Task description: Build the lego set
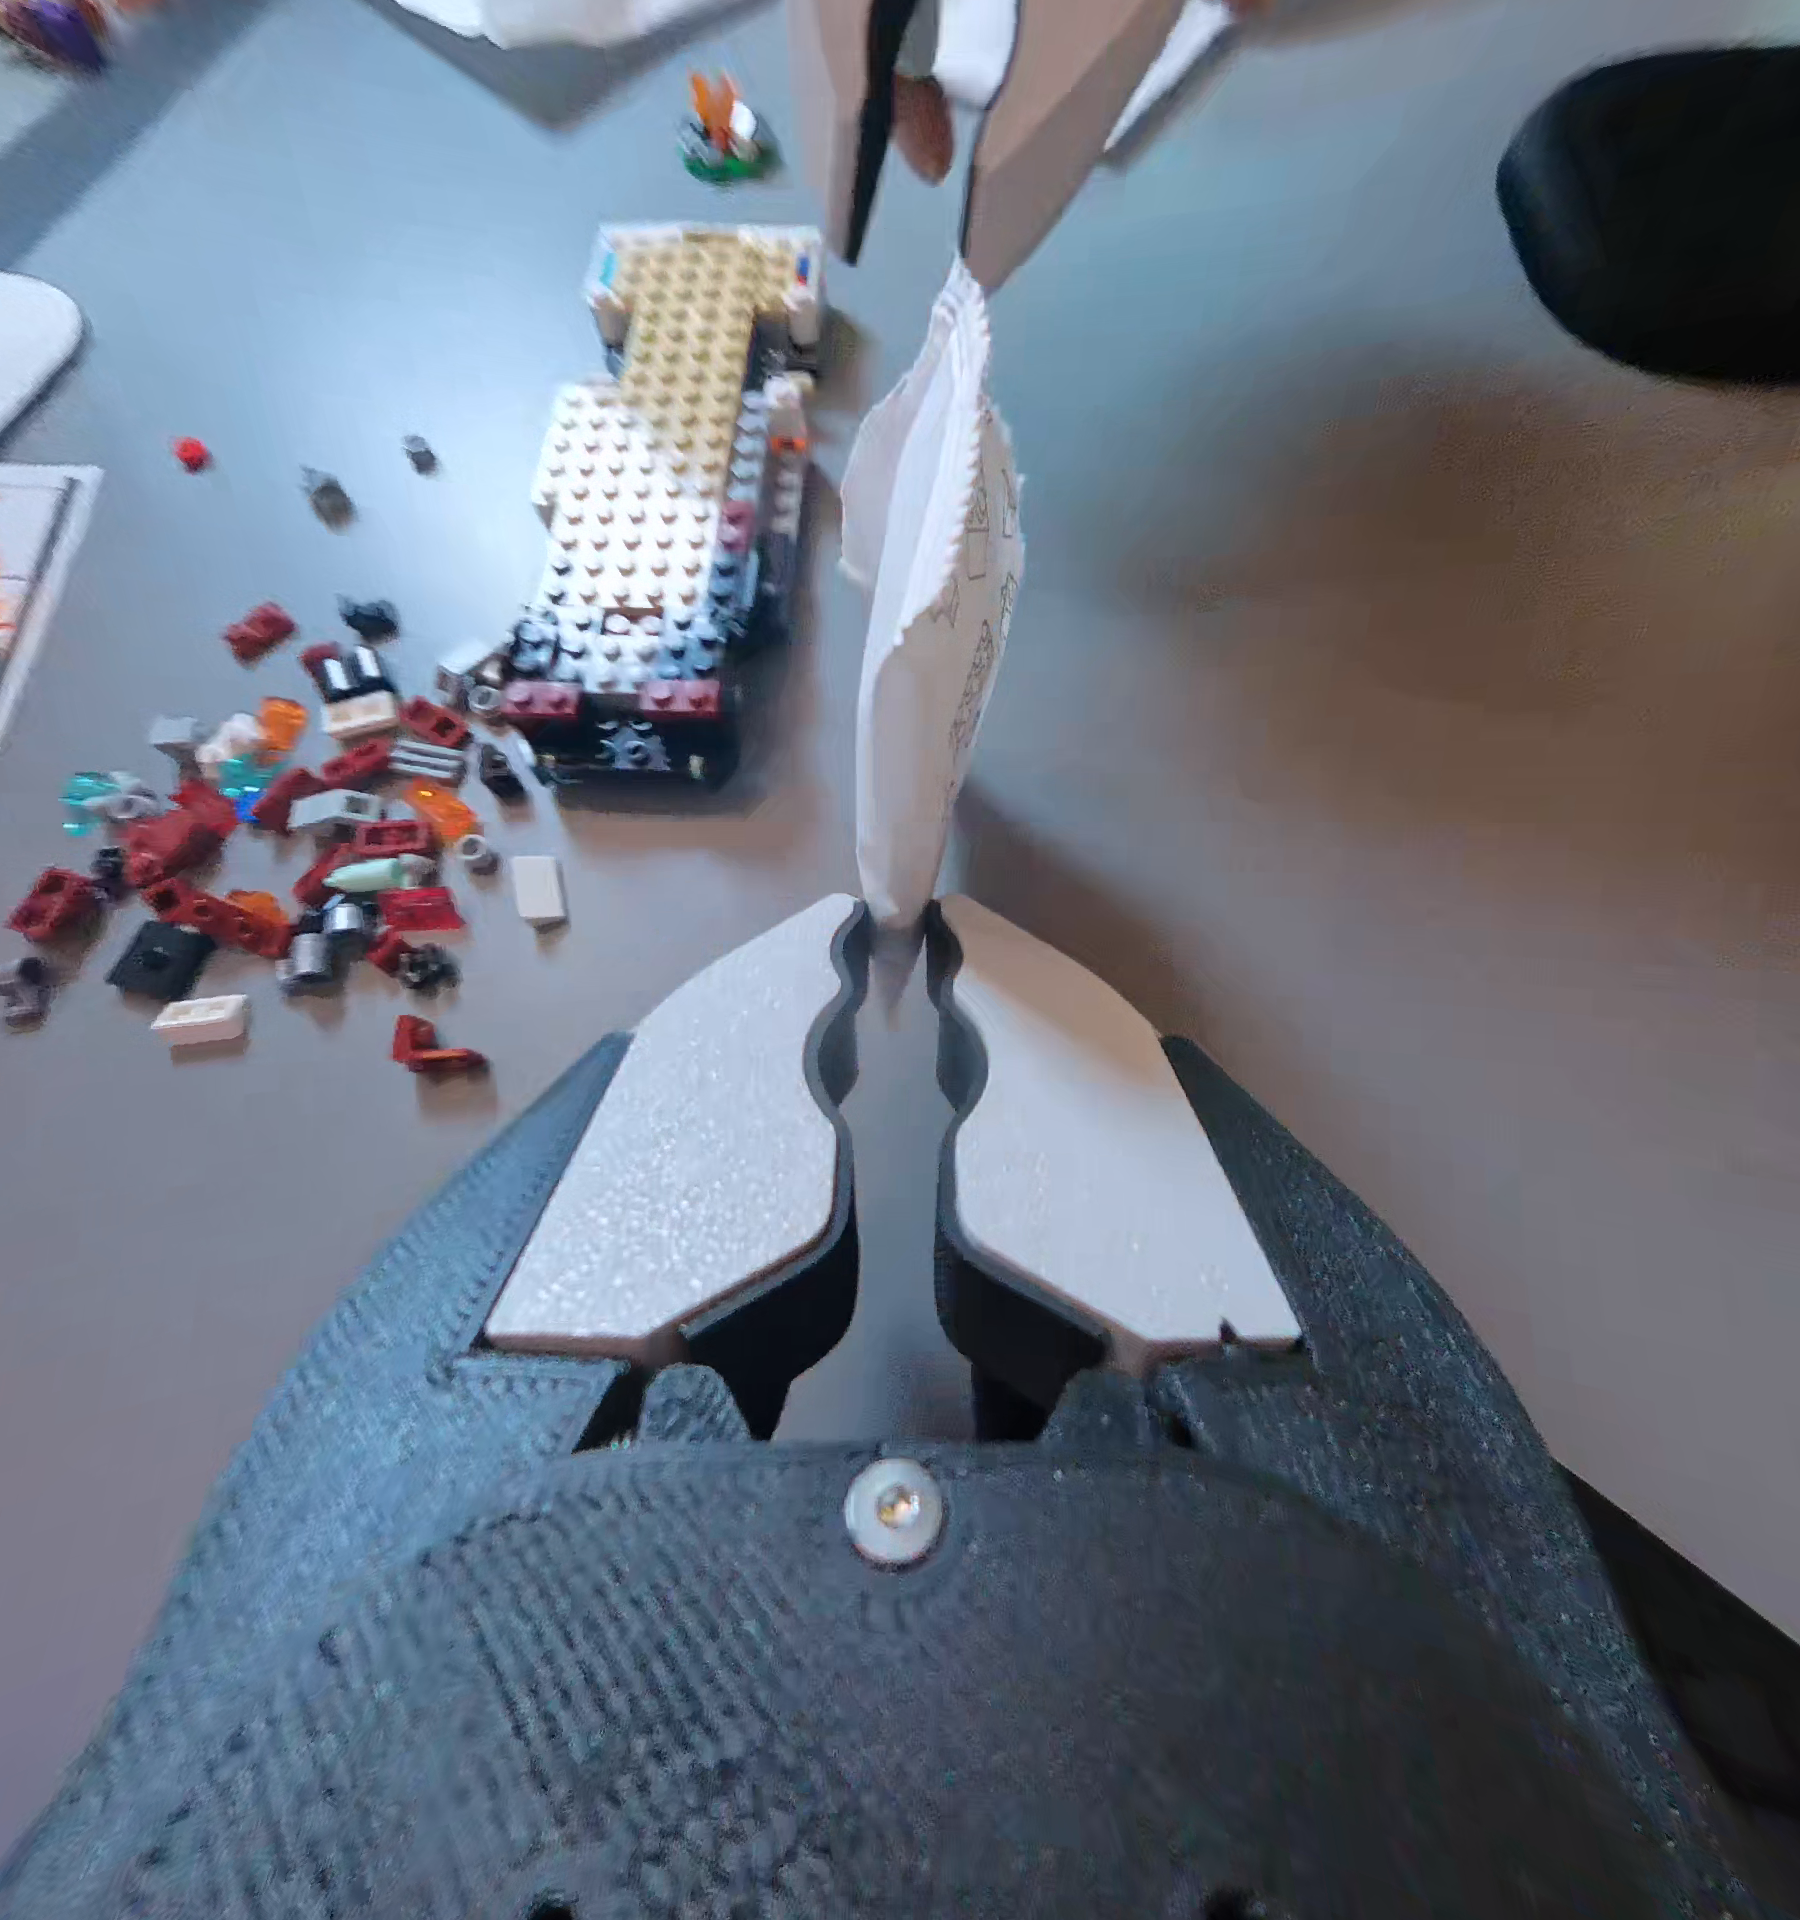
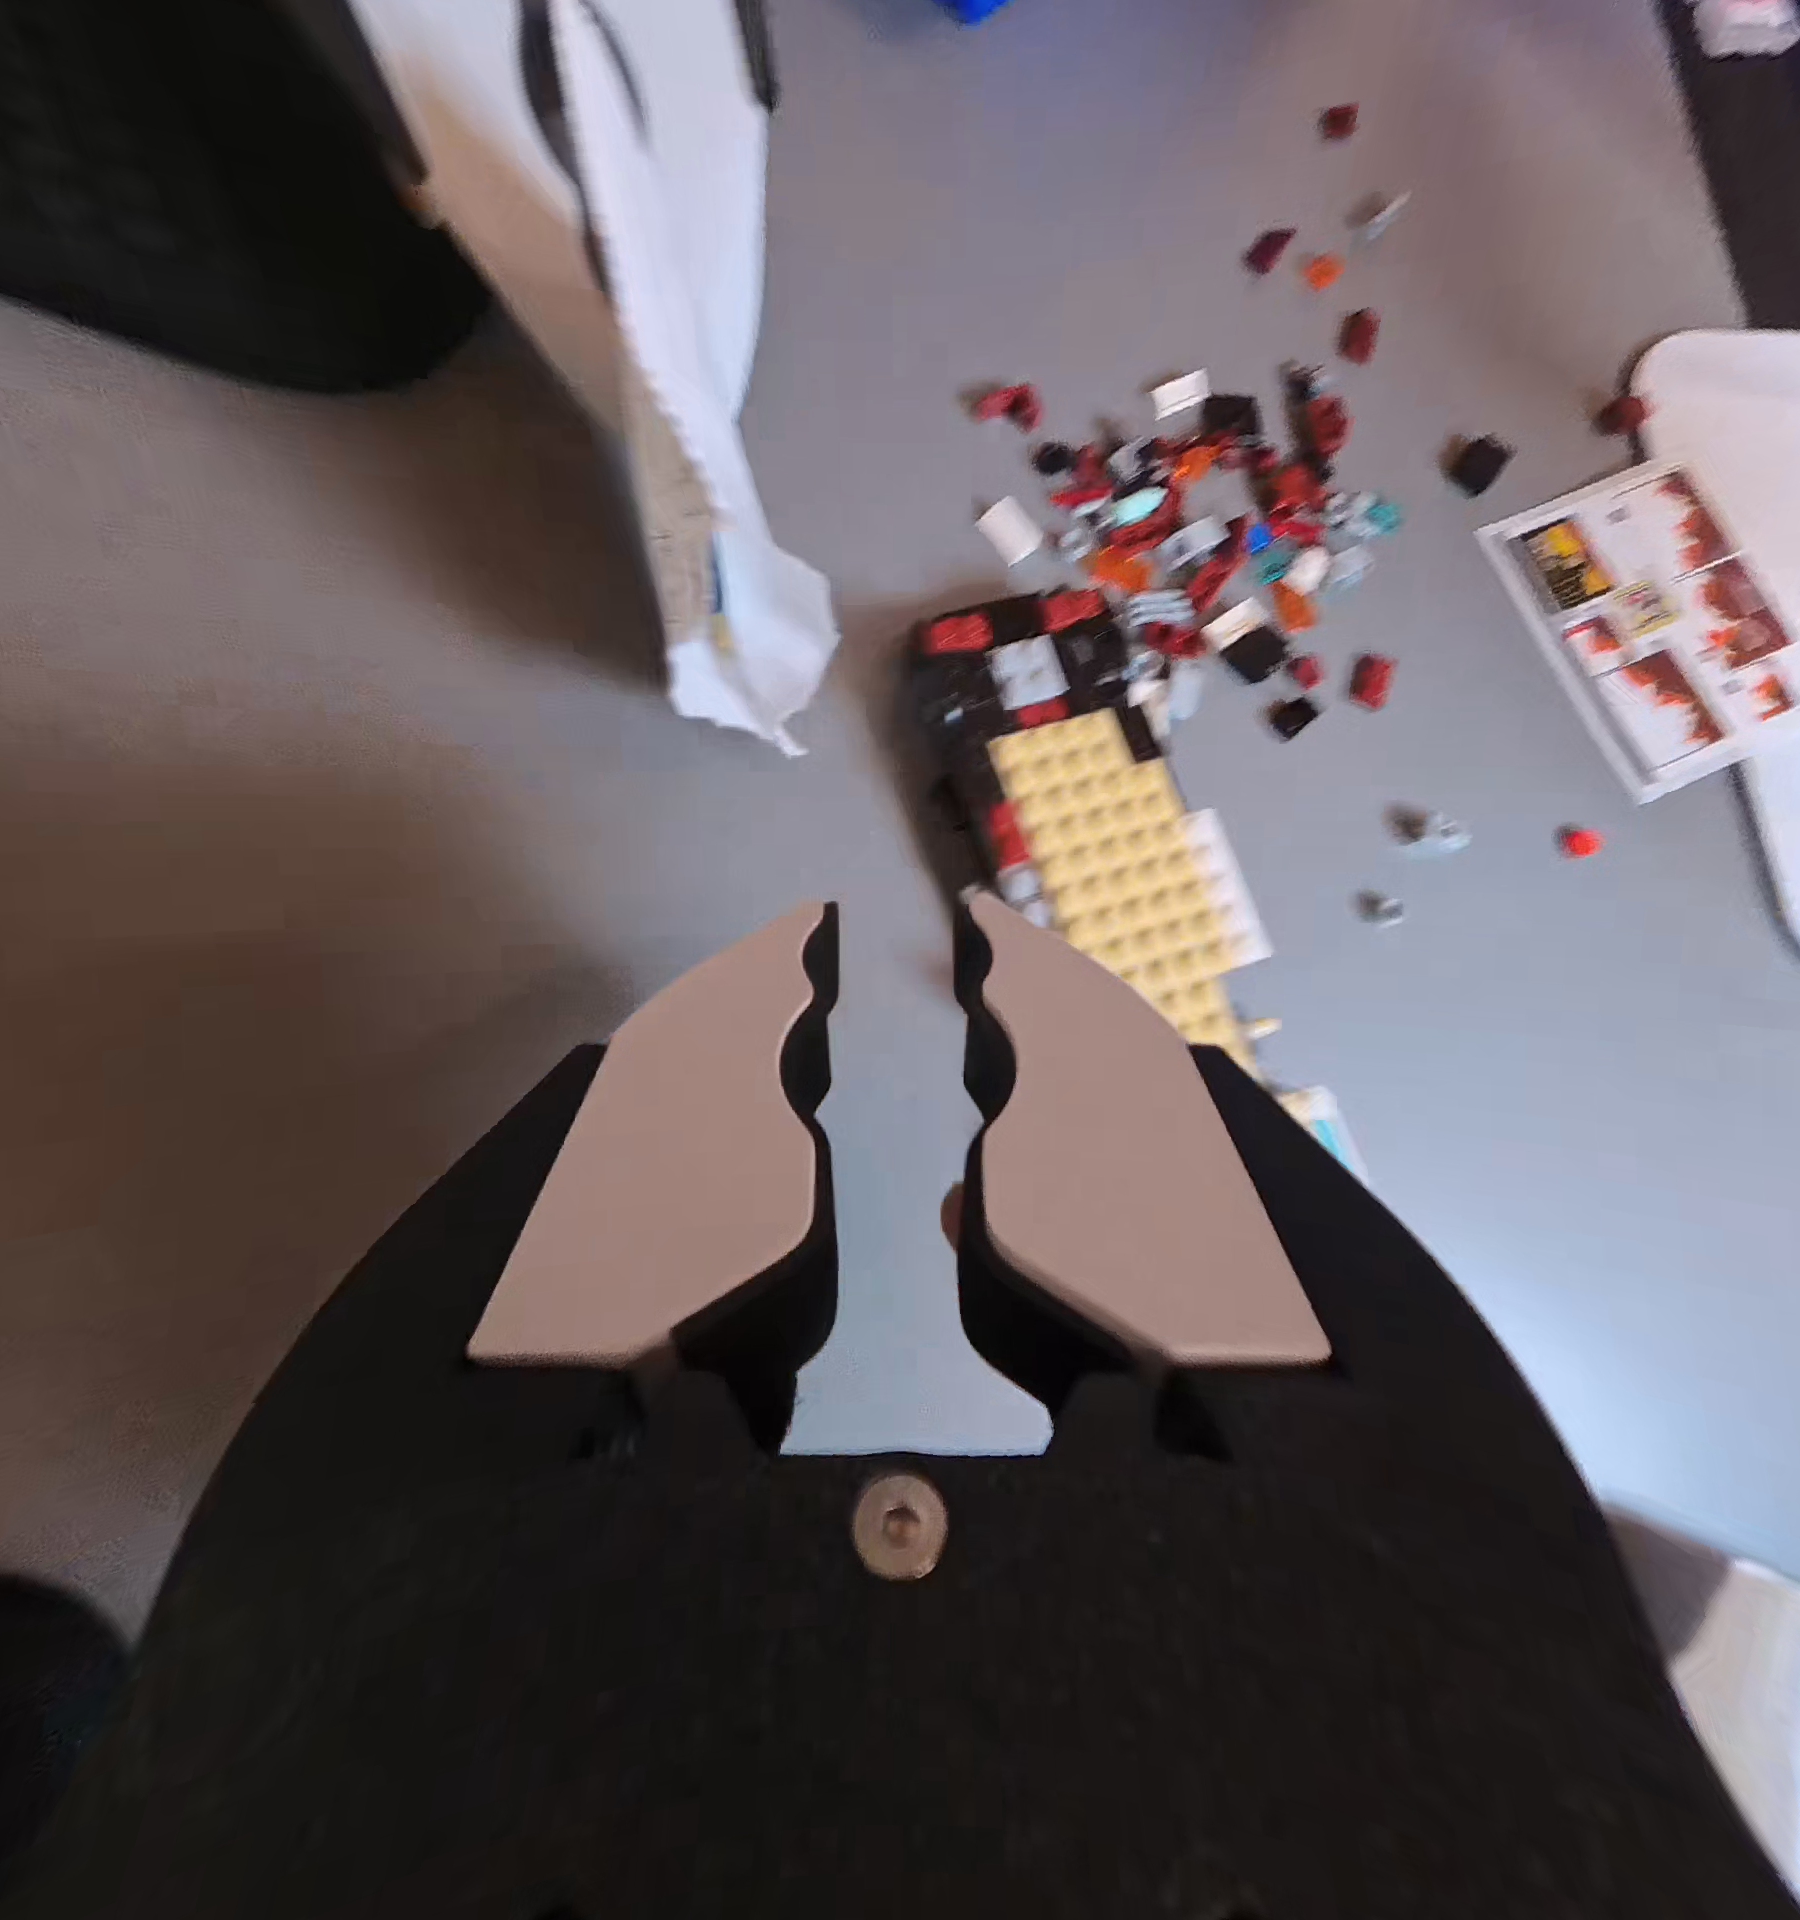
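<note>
right tool [image 2: 896, 914] open, holds nothing | above grey bench [image 2: 356, 831] | brick model [image 2: 1114, 831] just beside | white paper bag [image 2: 730, 582] near

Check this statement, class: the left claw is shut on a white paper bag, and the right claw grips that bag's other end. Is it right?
One error. The left claw does pinch the white paper bag, but the right wrist view shows the right claw open with nothing between its fingers.

— Where does the left wrist view look from?
— From above, along its own fingers, down onto the grey table [image 1: 1291, 727], quite near the brick model [image 1: 667, 540].
— And the right?
— Seemingly higher, though it's blurred; it faces the left one, with the model [image 2: 1114, 831] turned round.
— Shared ground?
— Model, loose bricks [image 1: 283, 831], booklet [image 2: 1665, 623].
</note>
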`<state>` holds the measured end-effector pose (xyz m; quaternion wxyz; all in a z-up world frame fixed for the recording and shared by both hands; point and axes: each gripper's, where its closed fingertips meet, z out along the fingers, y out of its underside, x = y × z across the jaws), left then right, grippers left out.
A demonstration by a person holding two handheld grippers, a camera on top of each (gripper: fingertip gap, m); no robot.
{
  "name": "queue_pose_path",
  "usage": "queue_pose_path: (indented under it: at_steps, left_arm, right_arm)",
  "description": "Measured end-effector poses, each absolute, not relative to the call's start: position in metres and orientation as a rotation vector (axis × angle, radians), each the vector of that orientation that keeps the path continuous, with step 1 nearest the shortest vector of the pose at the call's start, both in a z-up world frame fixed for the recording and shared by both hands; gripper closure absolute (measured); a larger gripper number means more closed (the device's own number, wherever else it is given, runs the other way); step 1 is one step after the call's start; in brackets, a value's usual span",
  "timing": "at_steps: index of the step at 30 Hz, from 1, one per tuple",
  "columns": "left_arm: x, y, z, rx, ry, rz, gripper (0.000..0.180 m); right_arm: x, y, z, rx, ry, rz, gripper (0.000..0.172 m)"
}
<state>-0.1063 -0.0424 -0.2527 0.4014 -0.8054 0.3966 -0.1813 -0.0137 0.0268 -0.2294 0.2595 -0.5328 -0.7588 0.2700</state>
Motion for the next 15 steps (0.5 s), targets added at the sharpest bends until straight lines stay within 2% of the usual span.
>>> queue_pose_path:
  at_steps: [6,11,13,15]
  left_arm:
    - [-0.073,-0.051,-0.264,-2.103,1.243,-0.434,0.171]
    - [-0.059,-0.053,-0.259,-2.129,1.418,-0.393,0.171]
    - [-0.057,-0.055,-0.256,-2.138,1.473,-0.385,0.171]
    - [-0.055,-0.054,-0.253,-2.143,1.502,-0.376,0.170]
  right_arm:
    - [0.007,-0.026,-0.261,-1.438,-2.066,0.764,0.139]
    - [-0.004,-0.031,-0.234,-1.365,-1.952,0.846,0.130]
    - [-0.009,-0.034,-0.219,-1.326,-1.903,0.902,0.131]
    - [-0.010,-0.039,-0.214,-1.287,-1.913,0.940,0.142]
